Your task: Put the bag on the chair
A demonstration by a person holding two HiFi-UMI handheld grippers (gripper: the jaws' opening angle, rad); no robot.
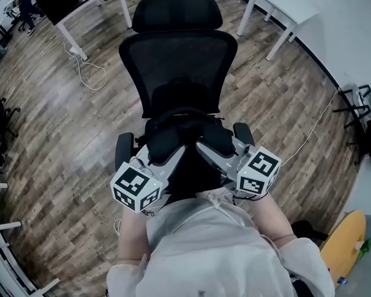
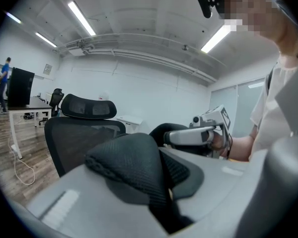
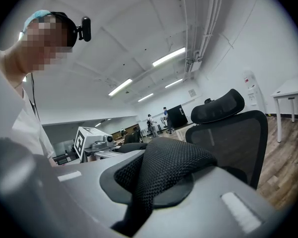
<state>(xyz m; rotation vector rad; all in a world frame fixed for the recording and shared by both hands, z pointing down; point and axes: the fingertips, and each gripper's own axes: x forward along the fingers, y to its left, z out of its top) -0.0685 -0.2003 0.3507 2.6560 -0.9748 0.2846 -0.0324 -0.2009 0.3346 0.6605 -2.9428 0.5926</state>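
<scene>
The left gripper [image 1: 162, 153] and the right gripper [image 1: 205, 146] are each pinching a fold of the black mesh bag [image 1: 184, 135], with their jaws nearly pressed together on it. The bag is hanging between them, near the person, over the seat of the black chair [image 1: 178, 54]. I cannot tell whether it is touching the seat.

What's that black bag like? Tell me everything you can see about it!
The bag is black and looks soft, with padded straps of bumpy mesh fabric. The left gripper and the right gripper each have their jaws shut on a strap, so the bag is held between them. It is low down in front of the backrest of the chair, over the seat. I cannot tell whether it touches the seat.
</scene>
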